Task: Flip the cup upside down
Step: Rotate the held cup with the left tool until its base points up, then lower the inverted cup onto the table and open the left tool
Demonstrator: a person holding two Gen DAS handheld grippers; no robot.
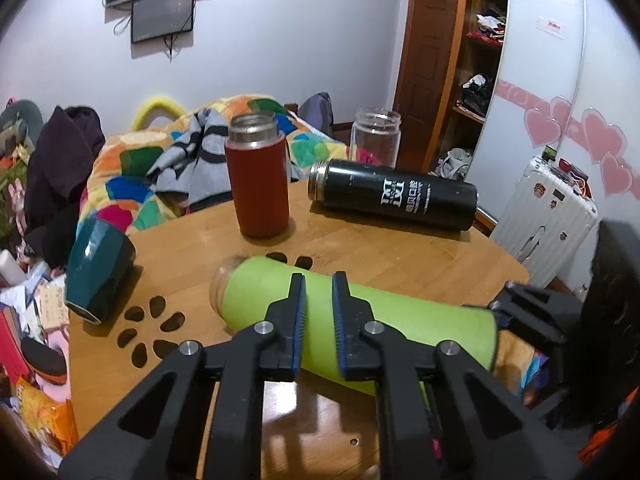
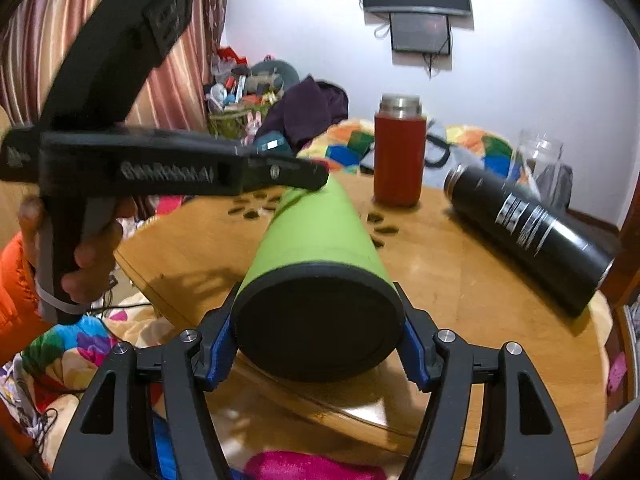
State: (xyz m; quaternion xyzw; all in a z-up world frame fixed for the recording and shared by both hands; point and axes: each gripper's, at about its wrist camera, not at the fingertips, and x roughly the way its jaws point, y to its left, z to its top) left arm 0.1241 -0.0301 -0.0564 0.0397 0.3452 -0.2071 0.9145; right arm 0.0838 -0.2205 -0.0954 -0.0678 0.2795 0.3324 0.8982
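Observation:
A lime-green sleeved cup lies on its side on the round wooden table, its clear mouth pointing left and away. In the right wrist view the same cup shows its black base end. My right gripper is shut on the cup's base end, and it shows at the cup's right end in the left wrist view. My left gripper hovers just above the cup's middle with its jaws a small gap apart, holding nothing. In the right wrist view it reaches in from the left over the cup's far end.
A red flask stands upright behind the cup. A black flask lies on its side at the right. A clear glass jar stands at the table's far edge. A dark teal cup lies at the left edge. Bedding and clutter surround the table.

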